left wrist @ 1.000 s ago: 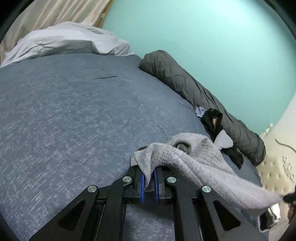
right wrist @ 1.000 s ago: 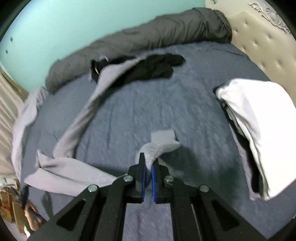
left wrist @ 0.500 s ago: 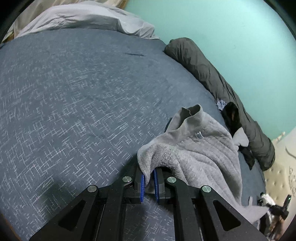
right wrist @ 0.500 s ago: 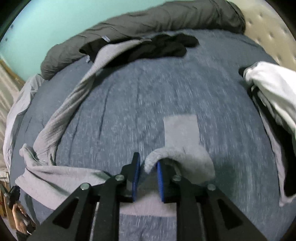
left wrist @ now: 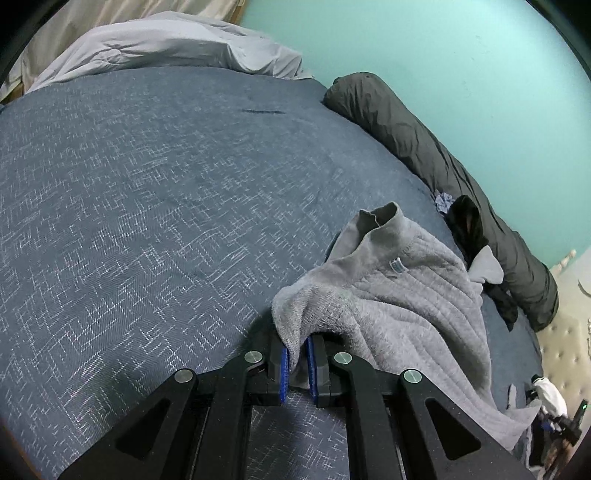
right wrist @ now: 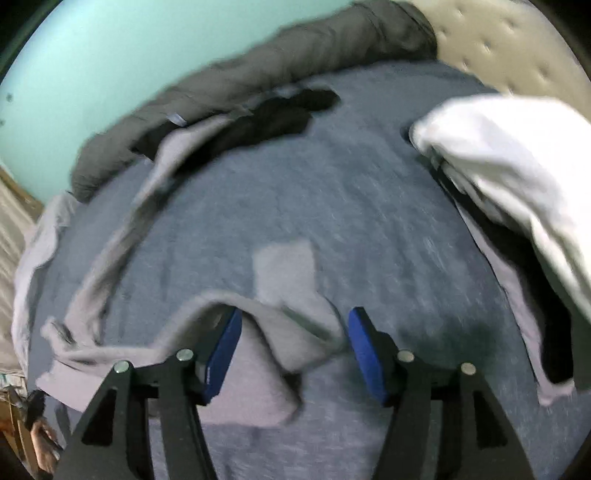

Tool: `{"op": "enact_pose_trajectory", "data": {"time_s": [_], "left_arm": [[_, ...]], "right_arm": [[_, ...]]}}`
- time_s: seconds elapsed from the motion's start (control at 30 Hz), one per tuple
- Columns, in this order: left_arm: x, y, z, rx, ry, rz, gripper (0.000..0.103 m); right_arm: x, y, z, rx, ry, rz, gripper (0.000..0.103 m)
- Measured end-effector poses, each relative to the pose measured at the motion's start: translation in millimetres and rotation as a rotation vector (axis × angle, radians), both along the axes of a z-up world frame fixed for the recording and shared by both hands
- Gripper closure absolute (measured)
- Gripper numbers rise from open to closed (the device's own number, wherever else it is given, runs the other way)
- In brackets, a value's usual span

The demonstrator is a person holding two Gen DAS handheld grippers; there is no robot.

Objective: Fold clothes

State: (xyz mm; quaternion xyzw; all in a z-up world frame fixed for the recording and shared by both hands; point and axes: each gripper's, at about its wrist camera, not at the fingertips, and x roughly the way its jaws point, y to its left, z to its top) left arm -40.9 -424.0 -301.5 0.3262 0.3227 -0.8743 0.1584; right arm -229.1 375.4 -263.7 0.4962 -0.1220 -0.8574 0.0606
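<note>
Bed (right wrist: 369,221): white pile (right wrist: 517,155) in right view only.

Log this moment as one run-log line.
task: fold clothes | left gripper: shut on grey sweater | right gripper: jaws just opening, sweater loose between | surface: bed

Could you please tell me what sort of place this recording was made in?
Most likely a bedroom: a bed with a blue-grey cover, a tufted headboard, and a rolled dark duvet along the teal wall.

Grey sweater (left wrist: 399,306): soft ribbed fleece knit, matt. Bedspread (left wrist: 147,206): coarse blue woven cloth. Headboard (right wrist: 498,40): tufted, slightly glossy upholstery.
</note>
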Motion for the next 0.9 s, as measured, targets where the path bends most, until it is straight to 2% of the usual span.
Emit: {"op": "enact_pose_trajectory", "data": {"time_s": [0.1,0.2,0.3,0.43,0.47,0.5,0.53,0.57,0.63,0.73,0.9], "left_arm": [[0.0,-0.5,-0.4,0.002,0.001,0.001,0.095],[-0.7,-0.6,-0.4,-0.002,-0.001,0.0,0.095],[-1.8,0.4,0.7,-0.011,-0.002,-0.003,0.095],[-3.6,0.5,1.1,-0.021,-0.005,-0.003,0.095],[-4.1,0.4,1.0,-0.022,-0.006,-0.002,0.095],[-4.6,0.4,0.8,-0.023,-0.008,-0.001,0.095],[-5.2,0.3,0.8,-0.025,-0.008,0.0,0.095],[-5.5,0.2,0.8,-0.025,-0.008,0.001,0.095],[-5.8,-0.4,0.4,-0.022,-0.008,0.001,0.095],[-5.1,-1.0,-0.3,-0.021,-0.011,0.001,0.095],[-2.4,-1.9,0.8,-0.017,-0.003,0.001,0.095]], "right_arm": [[0.6,1.9,-28.6,0.045,-0.07,0.024,0.042],[1.0,4.9,-55.6,-0.002,-0.113,-0.002,0.042],[-5.2,5.1,-72.0,-0.05,-0.113,-0.037,0.042],[-13.6,-6.4,-84.4,-0.035,-0.113,-0.028,0.042],[-15.2,-8.6,-86.2,-0.042,-0.104,-0.02,0.049],[-16.4,-10.5,-86.3,-0.048,-0.087,-0.015,0.06],[-16.5,-13.0,-86.3,-0.045,-0.074,-0.019,0.084],[-17.2,-14.9,-85.6,-0.038,-0.073,-0.022,0.09],[-15.7,-19.3,-76.8,-0.015,-0.054,-0.007,0.095],[-12.2,-20.8,-48.8,0.018,-0.019,0.041,0.097],[-2.8,-7.0,18.9,0.106,-0.01,0.088,0.097]]}}
